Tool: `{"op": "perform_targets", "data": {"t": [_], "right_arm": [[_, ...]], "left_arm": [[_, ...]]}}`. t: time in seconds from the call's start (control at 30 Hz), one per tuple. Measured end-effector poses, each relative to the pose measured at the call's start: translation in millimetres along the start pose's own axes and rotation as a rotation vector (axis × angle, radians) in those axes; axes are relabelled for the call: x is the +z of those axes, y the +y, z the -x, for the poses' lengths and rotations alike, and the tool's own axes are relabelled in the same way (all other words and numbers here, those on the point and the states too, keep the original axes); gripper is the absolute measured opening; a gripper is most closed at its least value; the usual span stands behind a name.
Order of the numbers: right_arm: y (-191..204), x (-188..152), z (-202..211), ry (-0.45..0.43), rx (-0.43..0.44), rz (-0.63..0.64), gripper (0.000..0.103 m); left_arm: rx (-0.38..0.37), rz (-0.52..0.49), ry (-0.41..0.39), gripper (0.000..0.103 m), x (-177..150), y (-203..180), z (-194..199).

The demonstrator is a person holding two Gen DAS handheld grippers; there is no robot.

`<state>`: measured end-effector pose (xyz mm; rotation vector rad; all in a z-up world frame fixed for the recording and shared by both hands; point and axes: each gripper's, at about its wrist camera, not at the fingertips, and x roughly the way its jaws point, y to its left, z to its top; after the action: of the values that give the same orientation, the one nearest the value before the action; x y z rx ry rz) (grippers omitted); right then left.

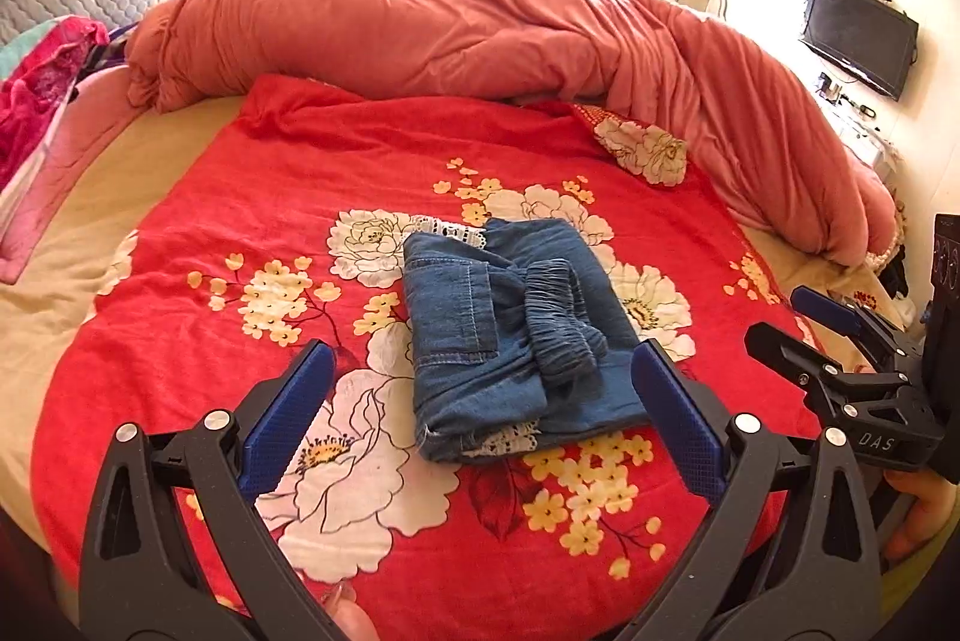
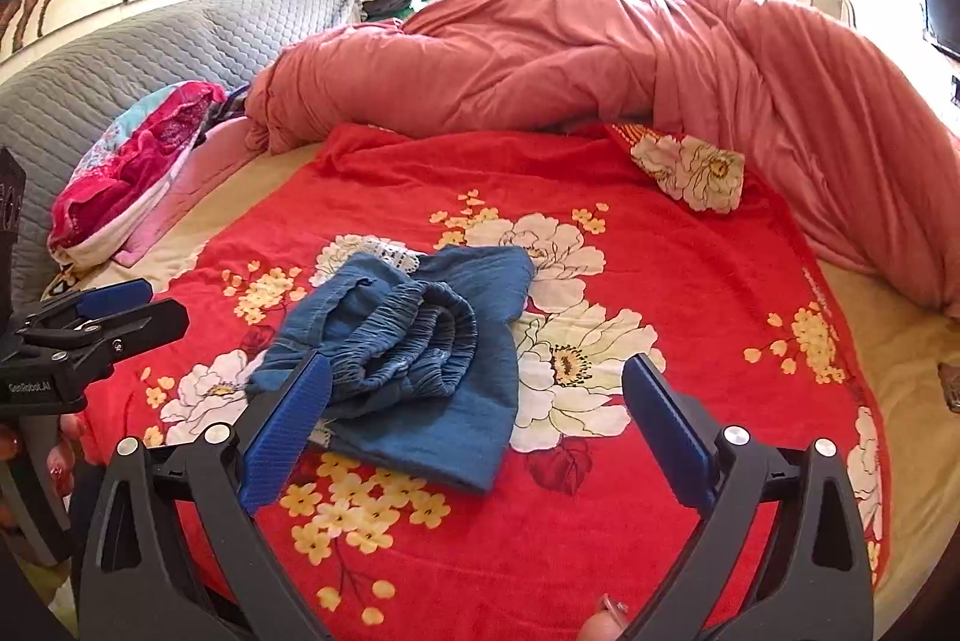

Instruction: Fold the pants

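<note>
The blue denim pants [image 1: 510, 335] lay folded into a compact bundle near the middle of a red blanket [image 1: 336, 173] printed with white and yellow flowers, spread over the bed [image 1: 66, 281]. Their gathered elastic waistband faced up on top of the bundle, and a strip of white lace trim showed at its far edge and again at its near edge.

The left tool [image 1: 480, 401] hung just short of the bundle with its blue-padded fingers [image 1: 288, 413] spread wide apart, clamped on nothing. The right tool [image 2: 477, 413] was likewise held wide apart and empty, its left pad [image 2: 288, 431] overlapping the near corner of the pants in its own view; whether it touched the cloth could not be told.

In the left wrist view the right tool appeared at the right edge, and the letters "DAS" could be read on its black body. In the right wrist view the left tool appeared at the left edge, marked "GenRobot.AI".

A bunched salmon-pink duvet [image 1: 480, 23] lay across the far side of the bed, with a grey quilted headboard [image 2: 150, 41] behind it. A pile of pink and magenta fabric [image 2: 138, 167] sat near the headboard. A dark television screen [image 1: 858, 35] hung on the wall to the right.
</note>
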<state>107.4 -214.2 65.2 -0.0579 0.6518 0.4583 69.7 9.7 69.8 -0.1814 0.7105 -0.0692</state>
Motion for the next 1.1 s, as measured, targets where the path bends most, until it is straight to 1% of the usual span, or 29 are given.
{"op": "perform_targets", "data": {"t": [0.17,0.3,0.5,0.7,1.1], "right_arm": [[6.7,-4.7,20.4,-0.03,-0.007,0.016,0.098],[7.9,-10.4,33.0,-0.048,-0.018,0.017,0.098],[11.8,-23.4,44.0,-0.064,-0.063,0.039,0.098],[16.6,-40.3,49.8,-0.055,-0.088,0.061,0.098],[18.5,-66.6,50.3,-0.016,-0.089,0.059,0.098]], "left_arm": [[0.002,-0.023,-0.014,0.094,-7.5,-4.6,16.4],[0.002,-0.017,-0.023,0.094,-15.6,-6.1,27.6],[-0.005,-0.027,-0.013,0.094,-32.3,-12.6,36.2],[-0.002,-0.029,0.012,0.094,-50.7,-16.9,35.8],[0.025,-0.007,0.047,0.094,-79.4,-12.1,32.4]]}}
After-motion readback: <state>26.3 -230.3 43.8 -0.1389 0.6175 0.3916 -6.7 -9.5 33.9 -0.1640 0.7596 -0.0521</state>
